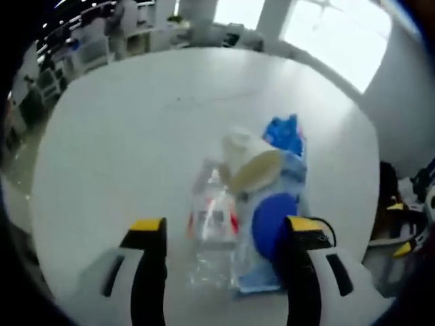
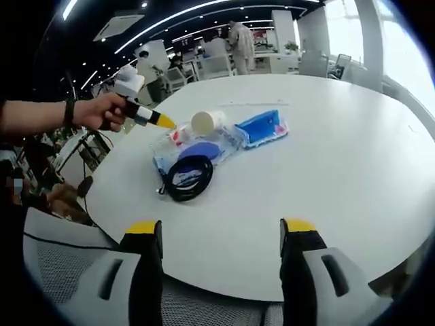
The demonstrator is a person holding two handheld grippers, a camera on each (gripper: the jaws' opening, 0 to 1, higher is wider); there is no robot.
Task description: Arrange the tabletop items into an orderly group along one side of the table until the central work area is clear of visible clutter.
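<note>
A cluster of items lies on the white round table (image 2: 326, 170): a clear plastic bottle with a red label (image 1: 215, 224), a white cup on its side (image 1: 249, 160), a blue round lid (image 1: 272, 221) on a clear bag, and a blue cloth packet (image 1: 284, 134). My left gripper (image 1: 224, 231) is open, its jaws on either side of the bottle. In the right gripper view the same cluster holds the cup (image 2: 207, 122), the blue packet (image 2: 262, 128) and a black coiled cable (image 2: 189, 178). My right gripper (image 2: 221, 231) is open near the table's edge, well short of the cluster. A hand holds the left gripper (image 2: 146, 115) beside the cup.
A grey mesh chair (image 2: 68, 272) stands below the table edge nearest my right gripper. Desks, chairs and people (image 2: 239, 41) are far behind the table. Bare tabletop stretches right of the cluster (image 2: 353, 136) and beyond it (image 1: 170, 102).
</note>
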